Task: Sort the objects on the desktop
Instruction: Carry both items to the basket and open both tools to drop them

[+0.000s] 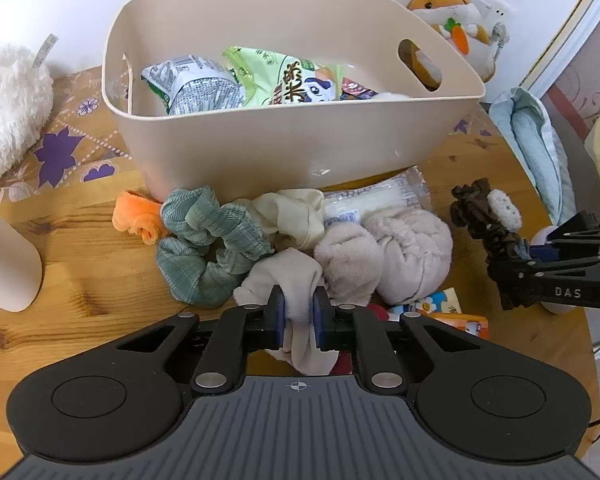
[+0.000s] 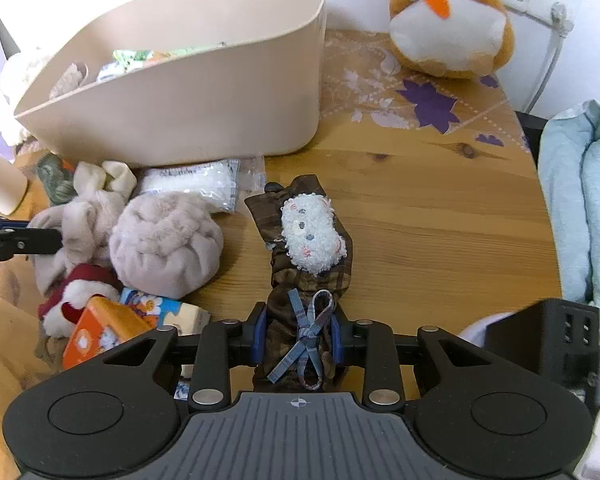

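Note:
My left gripper (image 1: 299, 308) is shut on a pale beige sock (image 1: 284, 276) at the near edge of a pile of soft items. In that pile lie a green scrunchie (image 1: 208, 240), an orange cloth (image 1: 138, 216), a cream cloth (image 1: 292, 216) and a pink fuzzy bundle (image 1: 396, 256). My right gripper (image 2: 299, 330) is shut on a brown plaid hair piece (image 2: 320, 280) with a white fluffy patch and a blue bow; it lies to the right of the pile. Behind the pile stands a beige bin (image 1: 284, 148) holding snack packs (image 1: 284, 76).
A hamster plush (image 2: 448, 28) sits at the back right by a wall socket. A clear plastic packet (image 2: 196, 184) lies against the bin. An orange carton (image 2: 100, 332) and a red-and-white plush (image 2: 80, 292) lie near left. A light blue cushion (image 2: 580, 200) borders the table's right edge.

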Demonstrator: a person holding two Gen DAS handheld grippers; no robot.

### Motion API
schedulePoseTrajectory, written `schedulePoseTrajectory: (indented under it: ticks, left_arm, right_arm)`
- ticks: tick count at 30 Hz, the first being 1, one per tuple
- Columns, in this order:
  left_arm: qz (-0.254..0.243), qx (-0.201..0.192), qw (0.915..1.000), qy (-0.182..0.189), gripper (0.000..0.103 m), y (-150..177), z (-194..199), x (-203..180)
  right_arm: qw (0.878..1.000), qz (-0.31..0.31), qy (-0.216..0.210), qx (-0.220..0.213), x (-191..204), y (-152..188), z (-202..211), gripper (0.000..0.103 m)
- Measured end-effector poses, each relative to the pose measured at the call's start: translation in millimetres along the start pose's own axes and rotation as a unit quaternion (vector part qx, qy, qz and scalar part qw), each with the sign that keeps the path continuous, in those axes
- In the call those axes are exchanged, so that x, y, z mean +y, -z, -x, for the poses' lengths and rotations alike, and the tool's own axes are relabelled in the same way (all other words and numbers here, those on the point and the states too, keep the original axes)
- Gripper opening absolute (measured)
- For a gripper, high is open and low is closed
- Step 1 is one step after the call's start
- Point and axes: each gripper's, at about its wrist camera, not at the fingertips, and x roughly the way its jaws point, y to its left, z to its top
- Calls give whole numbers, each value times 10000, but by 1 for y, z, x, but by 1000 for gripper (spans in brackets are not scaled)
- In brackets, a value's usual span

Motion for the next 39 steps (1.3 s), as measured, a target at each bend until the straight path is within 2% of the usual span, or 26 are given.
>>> schedulePoseTrajectory:
  ticks: [6, 14, 18, 21, 33, 39]
  left_arm:
    - [-5, -117, 9999, 70, 13, 1, 13, -1]
    - [104, -355, 9984, 436, 12, 2, 41, 3]
    - [58, -554, 9967, 587, 12, -2, 61, 2]
    - [146, -773, 9948, 645, 12, -8, 76, 4]
    - [342, -1393, 9867, 759, 12, -47, 111, 19]
    - [720, -1667, 9805, 751, 12, -71, 120, 32]
  right_arm:
    - [9997, -37, 26, -227, -4, 4, 24, 28]
    - [9984, -62, -35, -552, -6, 3, 58, 28]
    - [9972, -50, -32, -740, -5, -1, 76, 28]
    - [9954, 92, 122, -950, 0, -4, 91, 28]
    - [9886, 11, -65, -1503, 14, -31, 127, 28]
    - [9853, 199, -24, -1695, 23, -48, 134, 28]
